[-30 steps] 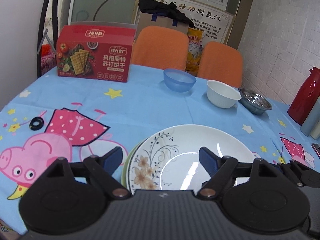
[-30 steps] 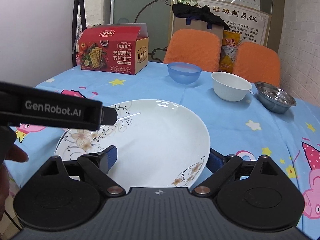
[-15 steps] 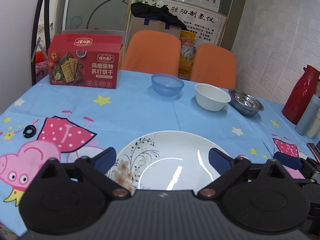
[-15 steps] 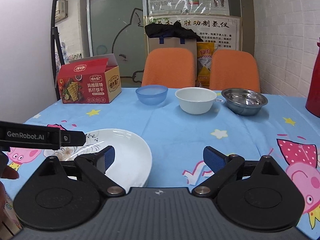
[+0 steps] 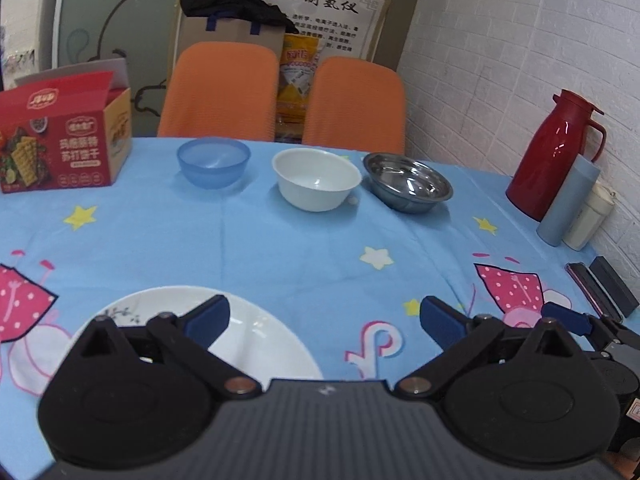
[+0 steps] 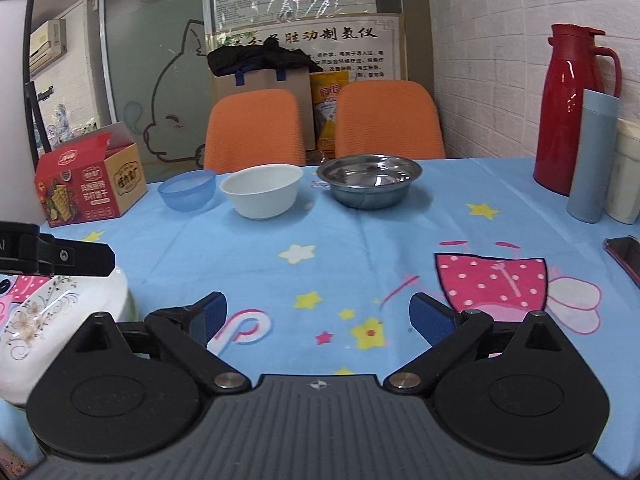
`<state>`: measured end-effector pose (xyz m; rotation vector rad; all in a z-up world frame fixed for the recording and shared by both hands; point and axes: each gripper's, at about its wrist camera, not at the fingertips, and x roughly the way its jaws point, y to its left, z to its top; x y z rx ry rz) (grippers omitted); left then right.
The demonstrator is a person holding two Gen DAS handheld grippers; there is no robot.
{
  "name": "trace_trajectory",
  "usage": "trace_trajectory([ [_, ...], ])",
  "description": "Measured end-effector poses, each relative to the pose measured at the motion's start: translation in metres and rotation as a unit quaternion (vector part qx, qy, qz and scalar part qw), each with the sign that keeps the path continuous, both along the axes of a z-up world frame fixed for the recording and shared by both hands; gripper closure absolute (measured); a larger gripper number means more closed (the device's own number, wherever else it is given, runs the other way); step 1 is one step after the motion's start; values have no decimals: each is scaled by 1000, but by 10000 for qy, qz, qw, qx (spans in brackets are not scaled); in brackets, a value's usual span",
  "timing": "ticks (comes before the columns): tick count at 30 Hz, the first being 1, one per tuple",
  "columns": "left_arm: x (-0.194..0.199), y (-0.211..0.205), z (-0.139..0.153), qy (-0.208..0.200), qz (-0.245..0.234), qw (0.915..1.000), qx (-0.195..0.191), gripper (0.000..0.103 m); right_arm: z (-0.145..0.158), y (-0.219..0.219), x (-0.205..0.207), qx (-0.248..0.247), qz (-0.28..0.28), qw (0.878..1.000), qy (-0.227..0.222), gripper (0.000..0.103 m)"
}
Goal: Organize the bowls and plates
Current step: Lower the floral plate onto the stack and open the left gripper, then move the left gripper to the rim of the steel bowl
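Both grippers spread wide above the desk (image 5: pixel 304 240), nothing between the jaws; left gripper (image 5: pixel 323 322) just opened, right gripper (image 6: pixel 318 316) likewise empty. Plate (image 5: pixel 264 340) flat on the desk under the left gripper's left finger. Blue bowl (image 5: pixel 213 167), white bowl (image 5: pixel 316 178) and steel bowl (image 5: pixel 408 187) in a row well ahead.

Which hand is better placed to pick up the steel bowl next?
Probably the right: its open tool faces the round steel bowl almost straight ahead, while from the left tool, also open, it sits off to the right.
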<state>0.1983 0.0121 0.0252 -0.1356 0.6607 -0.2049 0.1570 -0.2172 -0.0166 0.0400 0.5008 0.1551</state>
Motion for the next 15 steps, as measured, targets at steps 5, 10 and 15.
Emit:
trace_trajectory([
  [5,27,-41,4,-30,-259,9992,288,3,6,-37,21,-55,-278,9996,-89,0],
  [10,48,-64,5,-4,-417,9984,392,3,8,-59,40,-94,-408,9991,-82,0],
  [15,68,-74,6,23,-423,9979,488,3,11,-67,60,-153,-358,9992,-103,0],
])
